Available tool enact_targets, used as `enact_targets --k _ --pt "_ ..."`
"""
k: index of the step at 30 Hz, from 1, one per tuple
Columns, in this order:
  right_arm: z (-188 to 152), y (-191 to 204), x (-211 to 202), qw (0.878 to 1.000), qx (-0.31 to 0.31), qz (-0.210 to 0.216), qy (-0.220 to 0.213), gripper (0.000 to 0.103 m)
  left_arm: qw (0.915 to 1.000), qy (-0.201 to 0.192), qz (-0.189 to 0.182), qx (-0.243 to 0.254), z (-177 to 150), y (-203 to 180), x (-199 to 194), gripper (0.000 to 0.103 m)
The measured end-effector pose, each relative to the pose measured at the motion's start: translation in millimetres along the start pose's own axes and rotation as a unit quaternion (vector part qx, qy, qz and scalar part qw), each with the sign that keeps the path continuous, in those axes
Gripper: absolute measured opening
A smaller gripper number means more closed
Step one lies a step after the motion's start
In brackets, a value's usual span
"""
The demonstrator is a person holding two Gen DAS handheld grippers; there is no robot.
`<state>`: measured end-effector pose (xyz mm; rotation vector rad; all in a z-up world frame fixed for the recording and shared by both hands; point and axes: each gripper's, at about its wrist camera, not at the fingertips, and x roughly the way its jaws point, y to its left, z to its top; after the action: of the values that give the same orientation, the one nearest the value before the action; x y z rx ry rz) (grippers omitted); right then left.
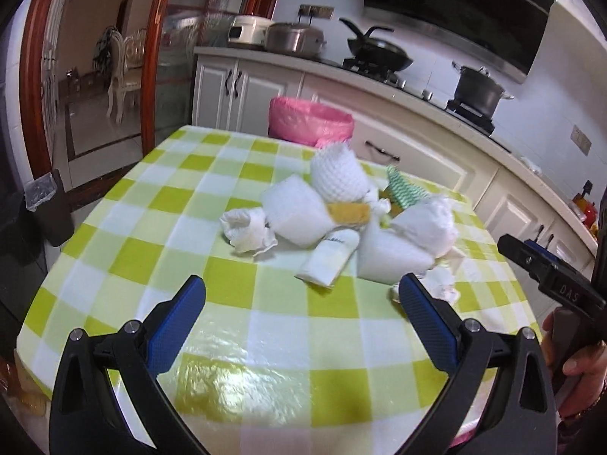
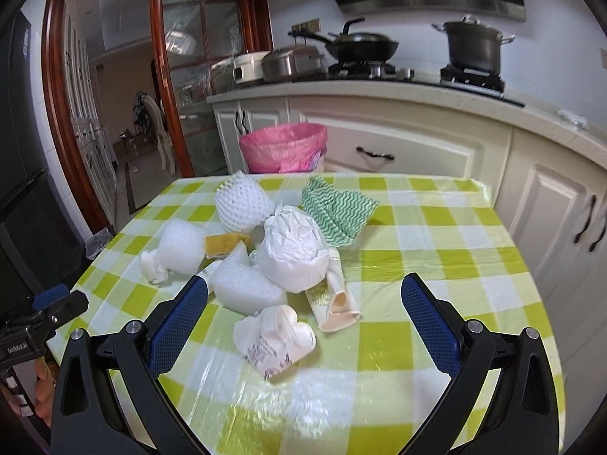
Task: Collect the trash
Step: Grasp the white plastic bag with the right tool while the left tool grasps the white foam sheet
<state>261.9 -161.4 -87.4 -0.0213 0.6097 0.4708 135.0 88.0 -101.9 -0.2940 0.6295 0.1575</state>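
Trash (image 2: 265, 258) lay heaped at the middle of the checked counter (image 2: 436, 265), untouched; the pink-lined bin (image 2: 282, 148) stood beyond its far edge. I had both tongs spread wide and empty, left tongs (image 1: 301, 295) and right tongs (image 2: 303, 295) hovering near the heap. I judged the first pick not yet begun; next I needed to close on the nearest crumpled wrapper (image 2: 275, 337).

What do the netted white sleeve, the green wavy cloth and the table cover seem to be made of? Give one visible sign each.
Netted white sleeve: probably soft foam, matte; its open diamond mesh looks puffy.
Green wavy cloth: likely thin non-woven wipe fabric, matte; it lies crumpled in soft folds.
Table cover: seemingly plastic or oilcloth, glossy; light glares off its wrinkled checks.
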Motion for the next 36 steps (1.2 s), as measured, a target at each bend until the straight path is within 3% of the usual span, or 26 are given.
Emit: enact_targets --k 11,16,20,23,28,32,33,36 --pt "26 5 81 0.999 -0.003 0.027 0.035 0.092 0.9987 0.034 0.037 0.011 28 19 68 0.098" --pt "23 4 105 0.997 -0.002 0.037 0.06 0.079 0.9979 0.048 0.042 0.011 37 30 92 0.098" --pt "11 -2 113 0.996 0.006 0.041 0.078 0.061 0.9981 0.052 0.033 0.008 45 31 104 0.098" --pt "9 -4 107 0.997 0.004 0.047 0.063 0.049 0.9984 0.044 0.015 0.033 58 21 113 0.098" --pt "14 -9 95 0.998 0.014 0.044 0.052 0.048 0.9897 0.03 -0.022 0.138 78 -2 138 0.098" --pt "18 -15 82 0.998 0.029 0.047 0.04 0.048 0.9823 0.05 -0.049 0.174 78 -2 157 0.097" --pt "19 -15 78 0.998 0.029 0.047 0.036 0.048 0.9816 0.052 -0.053 0.176 78 -2 159 0.095" --pt "22 -14 69 0.998 0.03 0.046 0.021 0.048 0.9815 0.052 -0.056 0.175 74 -2 161 0.072"
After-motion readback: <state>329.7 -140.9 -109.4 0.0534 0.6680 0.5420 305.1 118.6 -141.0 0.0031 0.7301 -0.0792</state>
